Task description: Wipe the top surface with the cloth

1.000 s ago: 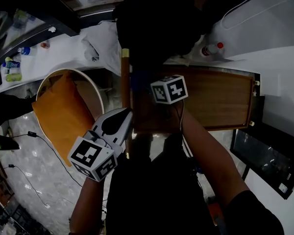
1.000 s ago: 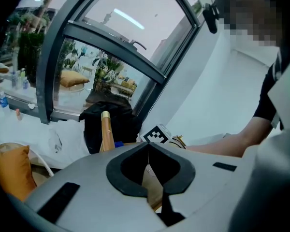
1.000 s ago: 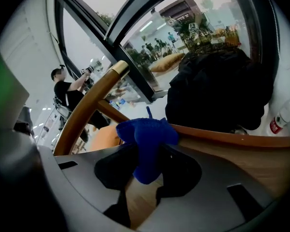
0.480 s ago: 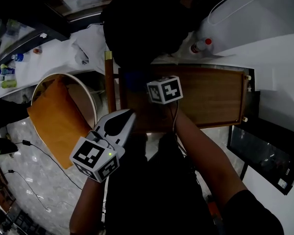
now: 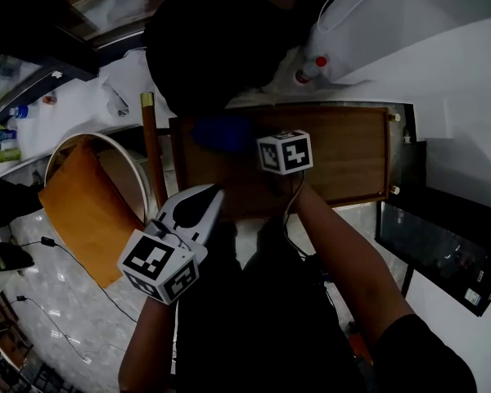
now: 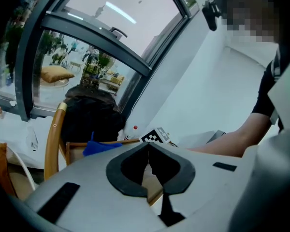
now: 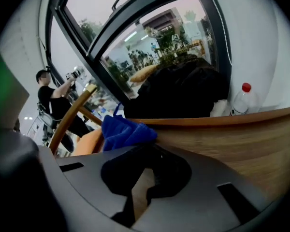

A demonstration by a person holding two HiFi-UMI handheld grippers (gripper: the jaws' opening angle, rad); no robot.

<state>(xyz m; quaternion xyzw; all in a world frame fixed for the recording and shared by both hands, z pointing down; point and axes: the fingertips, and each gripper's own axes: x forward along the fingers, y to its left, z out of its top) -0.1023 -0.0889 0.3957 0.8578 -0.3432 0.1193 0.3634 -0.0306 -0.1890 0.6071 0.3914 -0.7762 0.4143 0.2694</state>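
A blue cloth (image 5: 221, 133) lies bunched near the left end of the wooden tabletop (image 5: 344, 154). My right gripper (image 5: 252, 143) reaches over the top from the near side. In the right gripper view the cloth (image 7: 126, 132) sits right at the jaw tips of my right gripper (image 7: 152, 146). Its jaws have just been closing and now pinch the cloth's near edge. My left gripper (image 5: 217, 191) hovers off the table's near left corner, its jaws shut with nothing between them. The left gripper view has that gripper (image 6: 147, 149), the cloth (image 6: 99, 148) and the right gripper's marker cube ahead.
A large black bag (image 5: 213, 47) stands behind the table's far left. A clear bottle with a red cap (image 5: 311, 68) stands at the far edge. A round wooden chair with an orange cushion (image 5: 82, 195) is on the left. A dark glass-fronted unit (image 5: 442, 244) is on the right.
The right gripper has slid rightward along the tabletop, and the blue cloth has moved with it away from the left edge. The left gripper has drifted the same way.
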